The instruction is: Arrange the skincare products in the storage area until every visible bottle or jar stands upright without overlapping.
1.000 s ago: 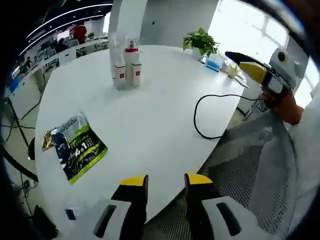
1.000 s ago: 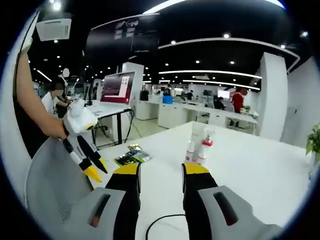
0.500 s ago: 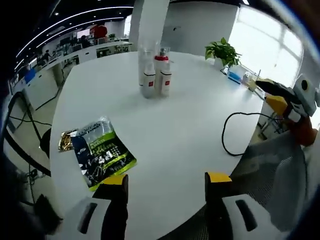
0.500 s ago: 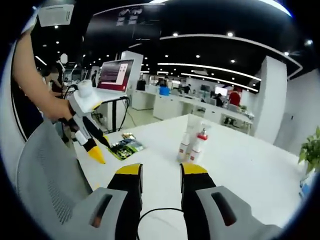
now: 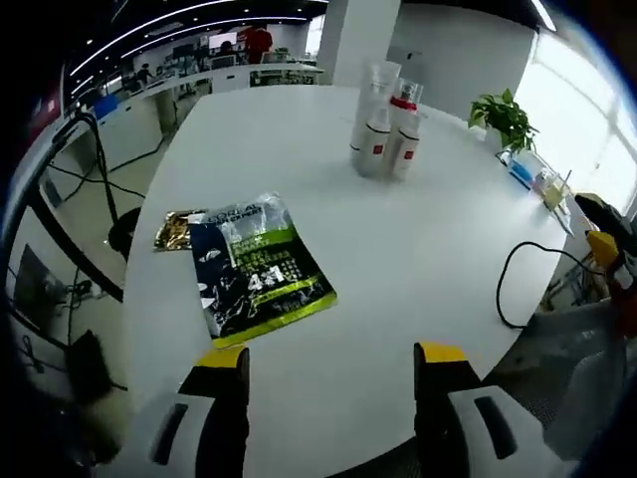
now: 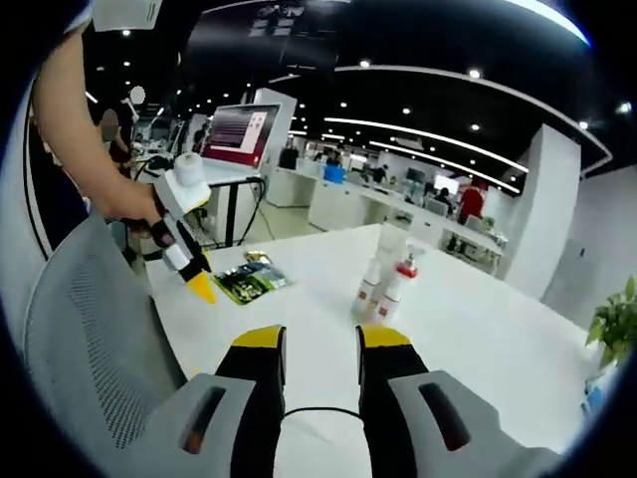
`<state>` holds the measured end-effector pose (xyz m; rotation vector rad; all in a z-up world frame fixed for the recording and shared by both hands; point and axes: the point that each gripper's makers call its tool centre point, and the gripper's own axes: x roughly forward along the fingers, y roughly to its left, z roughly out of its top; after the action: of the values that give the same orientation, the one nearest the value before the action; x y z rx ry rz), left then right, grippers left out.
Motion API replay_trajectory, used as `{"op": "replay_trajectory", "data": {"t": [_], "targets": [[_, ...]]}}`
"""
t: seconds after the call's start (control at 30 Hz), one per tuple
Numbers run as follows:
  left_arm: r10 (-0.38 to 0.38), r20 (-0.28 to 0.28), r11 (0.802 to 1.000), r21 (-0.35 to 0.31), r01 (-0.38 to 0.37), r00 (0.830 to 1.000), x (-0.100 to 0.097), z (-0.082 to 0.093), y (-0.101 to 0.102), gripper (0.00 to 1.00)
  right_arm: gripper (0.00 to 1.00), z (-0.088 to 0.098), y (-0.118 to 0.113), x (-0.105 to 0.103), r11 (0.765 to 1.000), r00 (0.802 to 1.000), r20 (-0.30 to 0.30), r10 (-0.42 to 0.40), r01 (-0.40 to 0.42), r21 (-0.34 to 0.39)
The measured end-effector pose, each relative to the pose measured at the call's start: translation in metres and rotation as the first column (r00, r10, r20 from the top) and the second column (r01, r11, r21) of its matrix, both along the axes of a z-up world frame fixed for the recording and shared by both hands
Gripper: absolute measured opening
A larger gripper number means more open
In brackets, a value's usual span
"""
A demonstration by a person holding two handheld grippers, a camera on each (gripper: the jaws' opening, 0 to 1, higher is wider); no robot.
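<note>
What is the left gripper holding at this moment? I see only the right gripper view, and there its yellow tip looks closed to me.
Observer: Nothing. In the left gripper view the left gripper has its jaws wide apart, and only the bare white table shows between them.
Operator: Thank you. And where does the black cable below my jaws go?
Observer: In the left gripper view the black cable makes an open loop on the table near the edge, then leaves over that edge on the side where the right gripper is. It lies apart from the green pouch and from the upright bottles.
</note>
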<state>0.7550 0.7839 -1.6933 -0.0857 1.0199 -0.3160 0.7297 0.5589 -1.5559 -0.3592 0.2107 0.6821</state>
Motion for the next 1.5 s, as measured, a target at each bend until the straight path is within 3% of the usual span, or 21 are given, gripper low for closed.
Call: {"op": "replay_trajectory", "data": {"t": [0.17,0.27,0.57,0.63,0.93,1.33,1.5], "targets": [[0.124,-0.029,0.992,0.002,-0.124,0.992,0.012,-0.006,0.013,0.81,0.29,0.005,0.003,-0.001,0.999,1.000,0.004,0.010,-0.010,0.043],[0.181,-0.037,0.983,-0.032,-0.182,0.983,0.023,-0.006,0.013,0.83,0.30,0.003,0.006,-0.002,0.999,1.000,-0.005,0.020,-0.020,0.035],[0.171,-0.039,0.985,0.034,-0.170,0.984,0.055,-0.007,0.012,0.90,0.30,0.000,0.006,-0.002,1.000,1.000,-0.002,0.024,-0.024,0.011],[0.164,-0.061,0.983,0.087,-0.159,0.985,0.058,-0.013,0.018,0.92,0.30,0.001,0.006,-0.001,1.000,1.000,-0.005,0.021,-0.021,0.017],[0.190,-0.067,0.980,0.072,-0.185,0.980,0.085,-0.016,0.008,0.93,0.30,-0.001,0.005,-0.001,1.000,1.000,-0.003,0.018,-0.018,-0.001],[0.216,-0.119,0.968,0.152,-0.198,0.969,0.088,-0.034,0.028,0.93,0.29,-0.002,0.004,0.000,1.000,1.000,0.001,0.010,-0.009,-0.019],[0.228,-0.129,0.966,0.150,-0.208,0.965,0.087,-0.036,0.027,0.93,0.29,-0.003,0.003,0.001,1.000,1.000,0.002,0.008,-0.008,-0.026]]}}
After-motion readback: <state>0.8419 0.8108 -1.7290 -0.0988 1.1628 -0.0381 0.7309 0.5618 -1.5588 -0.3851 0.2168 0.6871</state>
